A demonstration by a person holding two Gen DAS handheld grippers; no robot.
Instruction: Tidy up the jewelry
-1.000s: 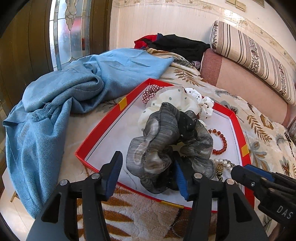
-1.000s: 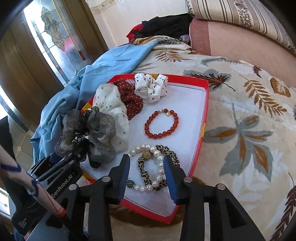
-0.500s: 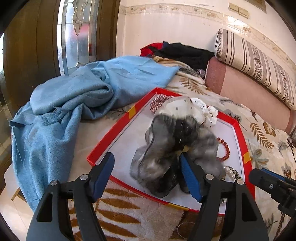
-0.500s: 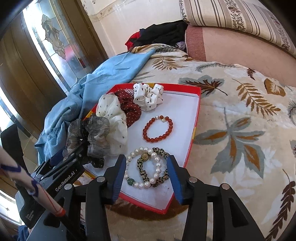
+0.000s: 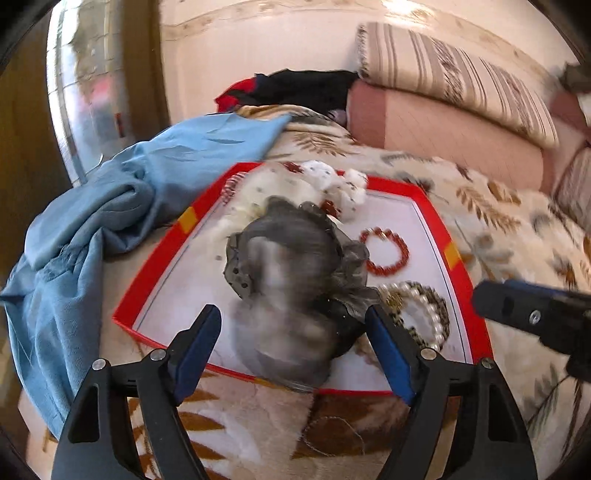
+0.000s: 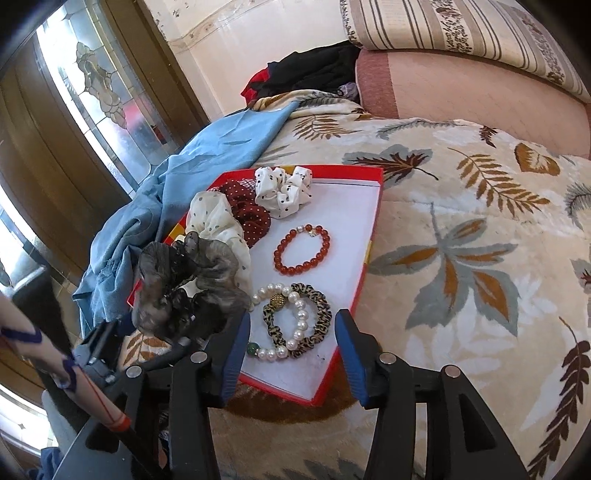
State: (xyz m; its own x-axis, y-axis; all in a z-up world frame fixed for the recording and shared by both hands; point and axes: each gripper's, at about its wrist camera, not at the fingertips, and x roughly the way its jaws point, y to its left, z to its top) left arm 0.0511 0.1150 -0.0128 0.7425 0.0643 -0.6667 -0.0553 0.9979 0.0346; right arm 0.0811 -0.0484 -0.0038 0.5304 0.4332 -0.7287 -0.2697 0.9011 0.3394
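Note:
A red-rimmed white tray [image 6: 373, 221] lies on the bed. In it are a grey scrunchie [image 5: 288, 288] [image 6: 184, 284], cream, maroon and white dotted scrunchies [image 6: 284, 188], a red bead bracelet [image 6: 301, 249], and a pearl bracelet [image 6: 291, 321] with a leopard scrunchie [image 6: 321, 317]. My left gripper [image 5: 295, 343] is open, its fingers on either side of the grey scrunchie at the tray's near edge; whether they touch it is blurred. My right gripper [image 6: 291, 354] is open just above the pearl bracelet and the leopard scrunchie.
A blue cloth [image 5: 110, 206] lies left of the tray. Dark and red clothes [image 6: 314, 70] are heaped at the back by a striped pillow [image 6: 461, 33]. A wooden door with a glass panel [image 6: 96, 77] stands at the left. The leaf-print blanket [image 6: 480, 240] stretches right.
My left gripper has opened wider and drawn back and risen, with the grey scrunchie still between its fingers and blurred. My right gripper has opened wider and pulled back slightly.

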